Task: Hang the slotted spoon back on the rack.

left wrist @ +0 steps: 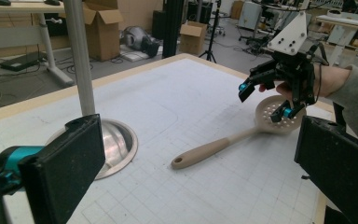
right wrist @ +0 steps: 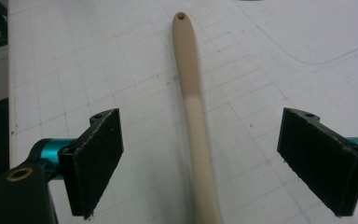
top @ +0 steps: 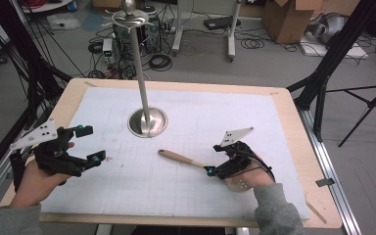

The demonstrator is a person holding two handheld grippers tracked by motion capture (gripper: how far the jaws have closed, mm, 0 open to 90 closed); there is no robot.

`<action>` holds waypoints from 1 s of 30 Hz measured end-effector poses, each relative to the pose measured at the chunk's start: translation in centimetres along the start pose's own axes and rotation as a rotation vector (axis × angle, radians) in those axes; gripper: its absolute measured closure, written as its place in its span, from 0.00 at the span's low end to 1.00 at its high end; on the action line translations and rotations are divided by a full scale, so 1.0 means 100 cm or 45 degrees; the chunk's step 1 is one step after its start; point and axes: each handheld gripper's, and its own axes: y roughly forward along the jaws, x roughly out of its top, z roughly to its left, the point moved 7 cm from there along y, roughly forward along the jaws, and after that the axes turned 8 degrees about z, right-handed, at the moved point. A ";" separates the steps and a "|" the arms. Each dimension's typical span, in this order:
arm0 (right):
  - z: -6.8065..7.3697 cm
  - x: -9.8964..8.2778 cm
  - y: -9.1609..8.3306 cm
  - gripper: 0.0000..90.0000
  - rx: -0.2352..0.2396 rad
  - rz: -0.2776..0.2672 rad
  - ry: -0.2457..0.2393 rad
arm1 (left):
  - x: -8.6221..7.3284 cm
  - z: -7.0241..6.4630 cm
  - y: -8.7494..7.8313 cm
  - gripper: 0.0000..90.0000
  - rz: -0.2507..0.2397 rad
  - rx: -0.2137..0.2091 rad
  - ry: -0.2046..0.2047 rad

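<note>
Nearest the high camera, two grey-sleeved forearms come in from the bottom edge, each hand holding a claw. The right claw [top: 215, 171] hovers over the near right part of the table [top: 284, 105], its jaws spread wide apart and holding nothing. A tan slotted spoon [top: 181, 158] lies flat on the white gridded mat [top: 225, 112]. Its handle runs from under this claw toward the table's middle, hanging-hole end pointing away. In the right gripper view the handle [right wrist: 193, 107] passes straight up between the two black pads, clear of both. From the left gripper view, the spoon's perforated bowl [left wrist: 266, 114] sits right under the right claw [left wrist: 265, 100]. The left claw [top: 90, 144] stands well apart at the table's left side, jaws also open and empty. A steel stand [top: 147, 121] with a round base rises behind the spoon.
</note>
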 end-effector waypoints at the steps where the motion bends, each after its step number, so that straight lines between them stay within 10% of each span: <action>1: 0.000 0.000 0.000 0.14 0.000 0.000 0.000 | 0.000 0.000 0.000 0.02 0.000 0.000 0.000; 30: -0.002 -0.016 0.028 0.27 -0.026 0.265 -0.047 | -0.002 -0.001 -0.001 0.02 0.006 -0.007 -0.003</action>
